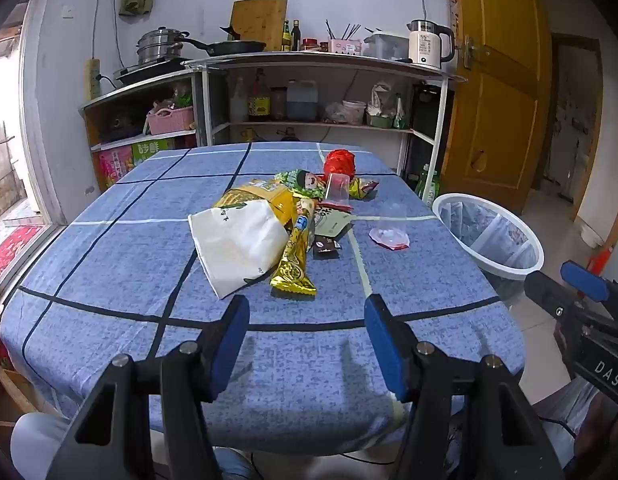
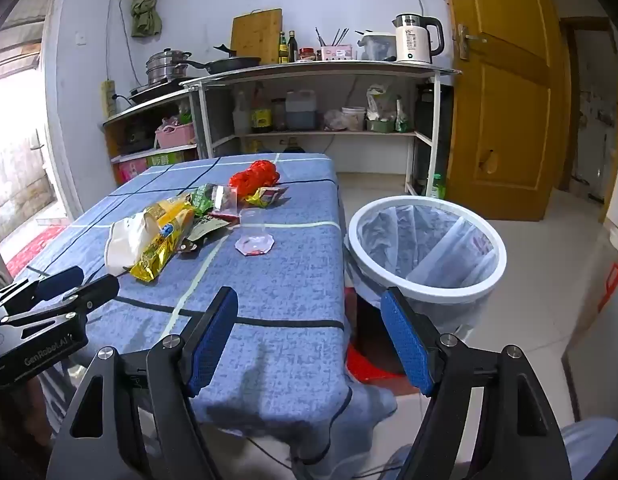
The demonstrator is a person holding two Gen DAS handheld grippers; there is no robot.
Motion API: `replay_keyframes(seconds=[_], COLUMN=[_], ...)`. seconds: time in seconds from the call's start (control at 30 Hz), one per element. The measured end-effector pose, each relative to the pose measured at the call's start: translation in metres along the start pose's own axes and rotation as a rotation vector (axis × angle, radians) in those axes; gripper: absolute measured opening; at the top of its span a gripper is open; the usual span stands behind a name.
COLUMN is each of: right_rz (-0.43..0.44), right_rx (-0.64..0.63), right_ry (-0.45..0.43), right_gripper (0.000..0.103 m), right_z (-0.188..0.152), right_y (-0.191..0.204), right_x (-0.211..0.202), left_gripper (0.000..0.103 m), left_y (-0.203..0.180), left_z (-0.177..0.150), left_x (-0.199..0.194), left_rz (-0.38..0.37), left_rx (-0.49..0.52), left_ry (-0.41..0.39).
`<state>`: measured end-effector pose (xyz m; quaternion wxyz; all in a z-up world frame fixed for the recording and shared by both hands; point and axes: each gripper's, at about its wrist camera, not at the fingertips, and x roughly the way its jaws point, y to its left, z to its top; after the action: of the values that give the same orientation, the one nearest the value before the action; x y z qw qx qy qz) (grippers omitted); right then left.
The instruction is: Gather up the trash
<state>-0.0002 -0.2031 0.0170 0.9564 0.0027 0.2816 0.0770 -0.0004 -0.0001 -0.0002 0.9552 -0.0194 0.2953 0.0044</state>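
A heap of trash lies in the middle of the blue checked table [image 1: 109, 272]: a white bag [image 1: 237, 240], a gold wrapper [image 1: 295, 264], a yellow packet [image 1: 265, 198], a red crumpled bag [image 1: 340, 164], and a clear cup [image 1: 389, 228] with another clear cup [image 1: 338, 191] behind. My left gripper [image 1: 307, 320] hangs open over the near table edge, nothing between its fingers. My right gripper [image 2: 309, 312] is open too, above the table's near right corner, beside the white lined bin [image 2: 425, 248]. The right view shows the same white bag [image 2: 123, 242], gold wrapper [image 2: 161, 252], red bag [image 2: 255, 174] and cup [image 2: 255, 236].
A shelf unit [image 1: 321, 64] with pans, bottles and a kettle [image 1: 427, 42] stands behind the table. A yellow door [image 1: 497, 80] is at the right. The bin [image 1: 489, 236] stands on the tiled floor right of the table. A person's legs show below.
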Motion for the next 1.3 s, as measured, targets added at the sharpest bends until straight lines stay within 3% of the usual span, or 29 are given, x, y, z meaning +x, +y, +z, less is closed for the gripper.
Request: replay_keyframes(seconds=[1.3], right_rz=[-0.005], right_rx=[-0.014], right_ry=[-0.012], right_gripper=[0.074], right_z=[0.005], right_y=[0.0038], right_x=[-0.0036], left_gripper=[0.062], left_y=[0.0029], left_z=[0.0037], left_x=[-0.0069], left_rz=[-0.014], left_rx=[-0.018], left_ry=[0.005])
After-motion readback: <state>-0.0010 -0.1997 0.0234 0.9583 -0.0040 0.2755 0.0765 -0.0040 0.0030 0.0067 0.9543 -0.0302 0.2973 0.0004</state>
